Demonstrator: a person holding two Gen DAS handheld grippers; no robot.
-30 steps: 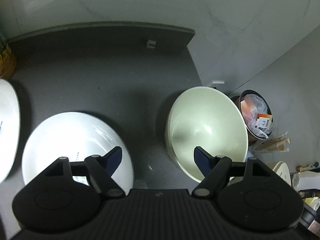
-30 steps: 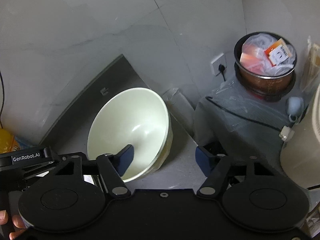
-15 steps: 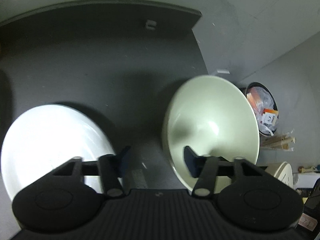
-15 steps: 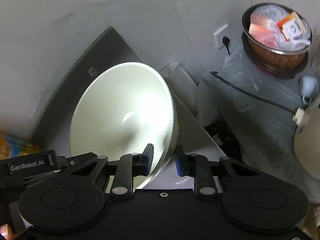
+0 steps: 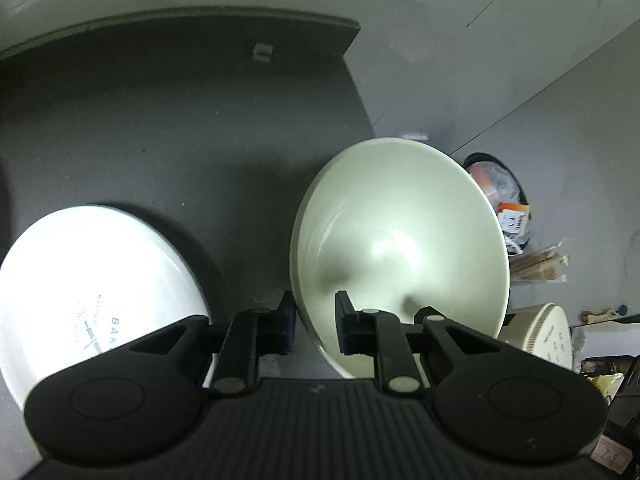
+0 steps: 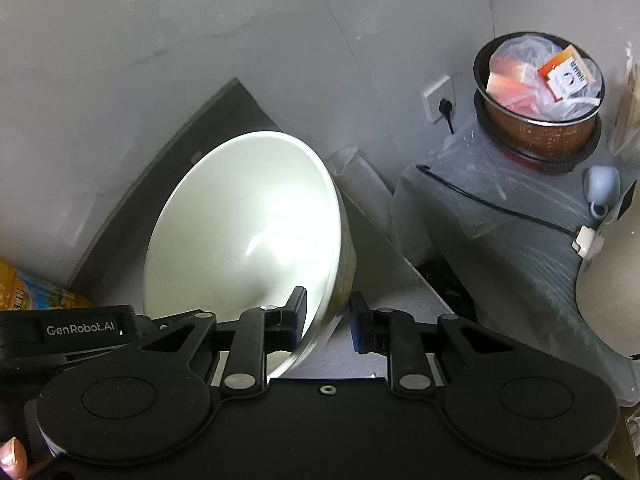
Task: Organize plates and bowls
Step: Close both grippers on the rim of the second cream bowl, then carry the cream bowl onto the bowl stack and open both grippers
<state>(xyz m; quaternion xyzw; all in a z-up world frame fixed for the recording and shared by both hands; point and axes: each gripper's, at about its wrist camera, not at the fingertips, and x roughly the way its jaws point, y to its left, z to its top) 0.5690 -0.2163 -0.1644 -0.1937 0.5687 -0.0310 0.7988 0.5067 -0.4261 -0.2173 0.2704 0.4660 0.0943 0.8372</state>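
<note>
Jaws of both grippers seemingly clamp the bowl's [image 5: 400, 240] rim.

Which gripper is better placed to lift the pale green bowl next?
Neither alone: left gripper and right gripper each straddle the pale green bowl rim, on opposite sides, so a two-handed lift looks likeliest.

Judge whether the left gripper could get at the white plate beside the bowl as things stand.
Probably not yet. The left gripper is shut on the rim of the green bowl, as is the right gripper. The white plate lies uncovered close by, on its left.
</note>
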